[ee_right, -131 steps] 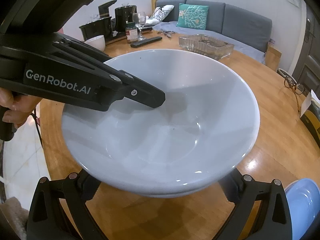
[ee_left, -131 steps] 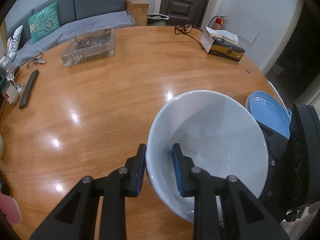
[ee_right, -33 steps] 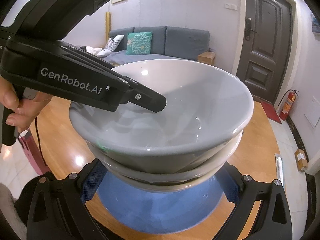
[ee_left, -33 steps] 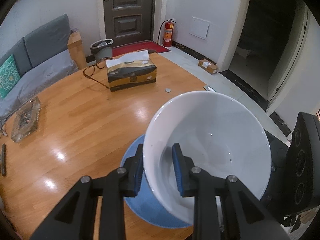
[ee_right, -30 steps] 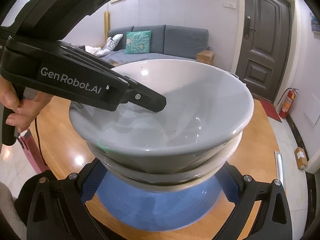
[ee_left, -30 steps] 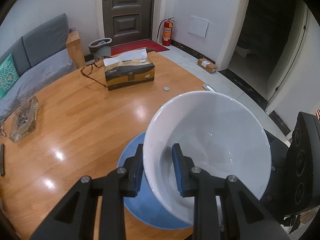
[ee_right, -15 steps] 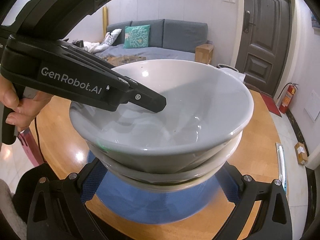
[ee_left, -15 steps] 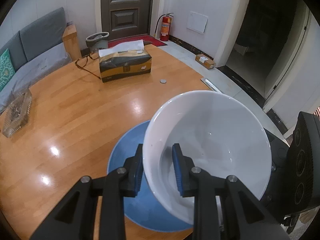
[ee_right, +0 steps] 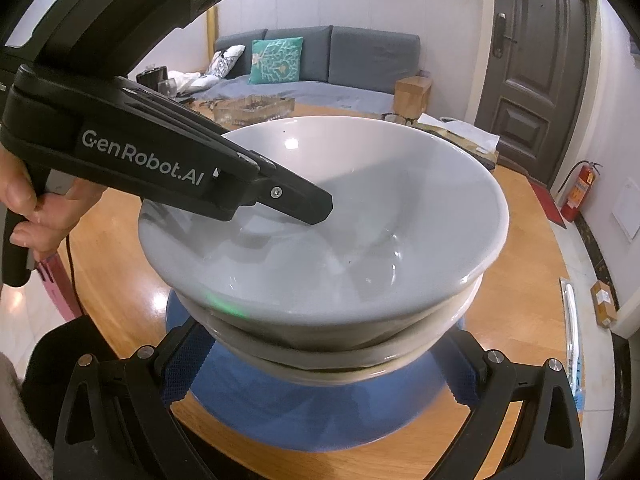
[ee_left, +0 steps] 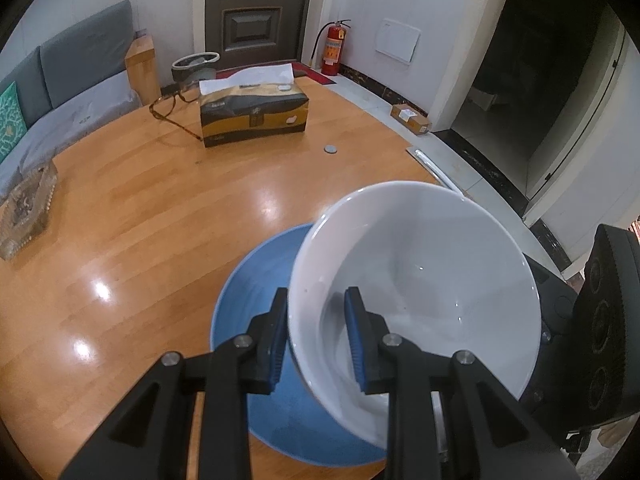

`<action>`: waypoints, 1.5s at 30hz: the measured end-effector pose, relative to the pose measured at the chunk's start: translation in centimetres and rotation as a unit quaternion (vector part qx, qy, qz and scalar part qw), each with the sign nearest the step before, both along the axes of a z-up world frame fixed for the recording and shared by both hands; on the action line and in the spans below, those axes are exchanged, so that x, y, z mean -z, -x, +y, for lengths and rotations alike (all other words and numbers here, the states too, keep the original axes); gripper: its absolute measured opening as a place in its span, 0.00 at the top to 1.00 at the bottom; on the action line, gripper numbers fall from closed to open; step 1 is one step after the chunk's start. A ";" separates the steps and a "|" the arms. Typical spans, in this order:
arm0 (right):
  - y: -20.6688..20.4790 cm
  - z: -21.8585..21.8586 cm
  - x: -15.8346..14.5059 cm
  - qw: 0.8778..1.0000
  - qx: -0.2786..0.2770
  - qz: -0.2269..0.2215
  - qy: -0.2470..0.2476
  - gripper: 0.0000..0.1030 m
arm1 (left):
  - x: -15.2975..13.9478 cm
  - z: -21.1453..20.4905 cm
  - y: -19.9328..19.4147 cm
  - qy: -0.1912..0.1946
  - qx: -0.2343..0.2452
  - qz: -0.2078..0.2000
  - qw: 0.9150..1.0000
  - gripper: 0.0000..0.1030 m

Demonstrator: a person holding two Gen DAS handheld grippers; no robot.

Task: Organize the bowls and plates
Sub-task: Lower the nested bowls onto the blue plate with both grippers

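Two nested white bowls (ee_left: pixel 420 280) hang just above a blue plate (ee_left: pixel 256 280) on the round wooden table. My left gripper (ee_left: pixel 316 304) is shut on the top bowl's near rim, one pad inside and one outside. In the right wrist view the upper bowl (ee_right: pixel 360 220) sits in the lower bowl (ee_right: pixel 280 354), and my right gripper (ee_right: pixel 322 364) is shut on the lower bowl's sides, with blue pads on both flanks. The left gripper's finger (ee_right: pixel 280 196) reaches over the rim. The blue plate (ee_right: pixel 320 412) lies directly beneath; whether the bowls touch it is hidden.
A tissue box (ee_left: pixel 254 114), glasses (ee_left: pixel 172 114) and a coin (ee_left: pixel 330 149) lie farther back on the table (ee_left: pixel 140 240). A glass ashtray (ee_left: pixel 24 208) sits at the left. The table edge runs close on the right. A hand (ee_right: pixel 24 200) holds the left gripper's handle.
Both grippers carried the bowls across the table to over the blue plate. Over the last second the bowls have sunk towards it; the plate looks larger and closer.
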State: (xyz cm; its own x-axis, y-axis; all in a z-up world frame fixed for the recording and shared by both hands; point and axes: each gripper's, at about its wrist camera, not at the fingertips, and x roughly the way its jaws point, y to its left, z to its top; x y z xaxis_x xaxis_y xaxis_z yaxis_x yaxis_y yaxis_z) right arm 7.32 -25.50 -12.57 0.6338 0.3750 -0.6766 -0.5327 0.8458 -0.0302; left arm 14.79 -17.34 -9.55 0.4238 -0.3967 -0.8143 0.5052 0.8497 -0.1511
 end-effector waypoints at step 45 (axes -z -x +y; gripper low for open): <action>-1.4 0.3 2.3 1.000 -0.011 0.020 0.011 0.05 | 2.2 0.7 -0.6 0.000 -0.005 0.025 1.000 0.73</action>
